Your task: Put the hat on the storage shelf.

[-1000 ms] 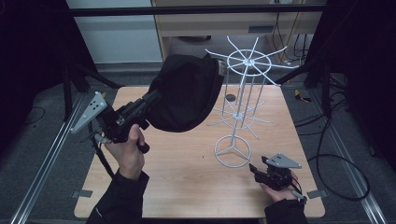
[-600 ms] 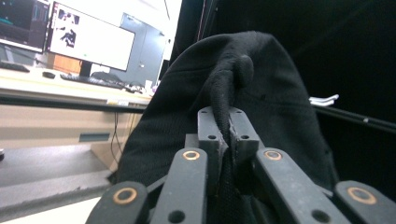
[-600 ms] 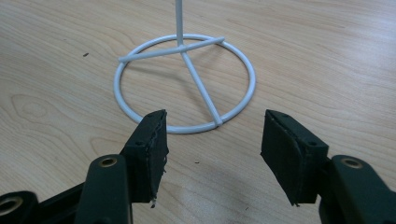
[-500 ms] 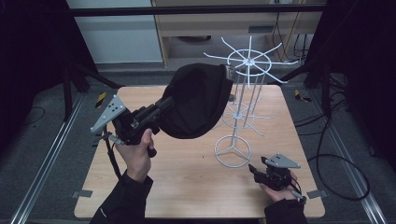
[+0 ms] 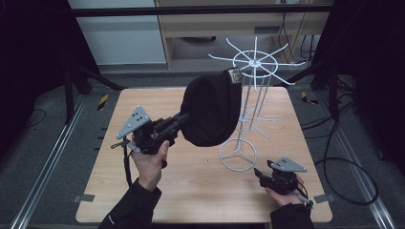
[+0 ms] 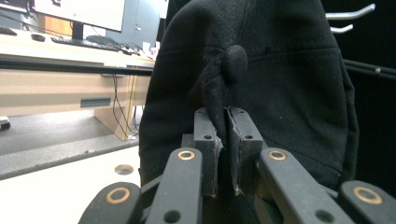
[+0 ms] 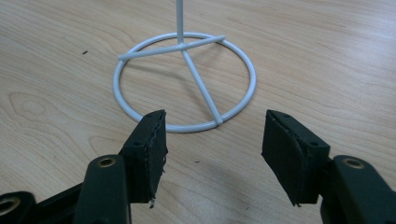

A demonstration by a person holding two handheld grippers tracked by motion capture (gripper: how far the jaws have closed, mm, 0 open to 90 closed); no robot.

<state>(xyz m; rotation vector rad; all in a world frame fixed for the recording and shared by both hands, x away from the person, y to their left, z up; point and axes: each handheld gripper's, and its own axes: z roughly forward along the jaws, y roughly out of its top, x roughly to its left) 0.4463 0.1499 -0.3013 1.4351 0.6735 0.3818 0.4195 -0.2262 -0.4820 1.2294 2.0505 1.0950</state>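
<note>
Two grippers are at work over the wooden table (image 5: 143,191), one in each of the person's hands. The left gripper (image 5: 179,121) is raised above the table's left half and its jaws are clamped tight on a fold of a black cap (image 5: 212,112), which hangs out in front of it in the air; in the left gripper view the pads (image 6: 208,154) stand almost together with a bunched ridge of the black cloth pinched between them, and the cap's crown, with its round cloth button (image 6: 235,63), rises broad beyond the jaws. From the high view the cap sits up against the left side of the white wire rack (image 5: 253,86), its top edge with a small label near the rack's upper ring of spokes; whether cloth actually touches wire I cannot tell from here. The rack stands upright on the table's right half, a thin post rising from a round wire base (image 5: 237,155). The right gripper (image 5: 260,174) lies low near the table's front right corner, just beside that base, held in the person's right hand (image 5: 284,193). Its jaws are spread wide with nothing between them: in the right gripper view the two black pads (image 7: 152,149) stand well apart over bare wood, pointing at the base ring (image 7: 184,84), which lies just beyond their tips without touching them.
</note>
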